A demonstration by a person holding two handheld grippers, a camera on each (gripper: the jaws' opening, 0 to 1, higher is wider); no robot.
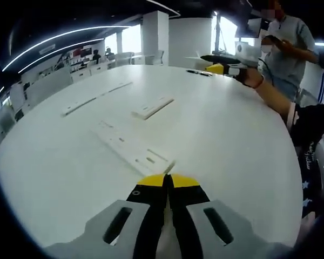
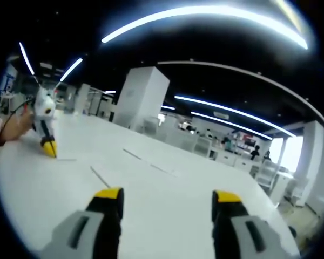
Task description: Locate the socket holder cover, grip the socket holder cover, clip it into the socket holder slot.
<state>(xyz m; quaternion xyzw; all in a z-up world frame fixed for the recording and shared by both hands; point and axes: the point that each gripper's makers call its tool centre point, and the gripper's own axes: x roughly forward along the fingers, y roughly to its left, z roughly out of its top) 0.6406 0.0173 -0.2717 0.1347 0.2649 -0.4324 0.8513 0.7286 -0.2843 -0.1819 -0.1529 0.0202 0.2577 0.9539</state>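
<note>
A long flat white socket holder strip (image 1: 130, 144) with small slots lies on the white table (image 1: 227, 140), running up to my left gripper (image 1: 168, 179). That gripper's yellow-tipped jaws are closed on the strip's near end, and a thin white edge pokes out between the tips. A shorter, thicker white piece (image 1: 153, 107), likely the cover, lies farther out. My right gripper (image 2: 168, 196) hangs open over the table, gripping nothing. It is also seen far off as the right gripper (image 1: 227, 68) in a hand. The left gripper (image 2: 47, 141) touches the table at the left of the right gripper view.
Another long white strip (image 1: 94, 97) lies at the far left of the table. Thin strips (image 2: 100, 176) cross the tabletop in the right gripper view. A person (image 1: 289, 40) stands beyond the far right edge. Shelves and desks stand behind the table.
</note>
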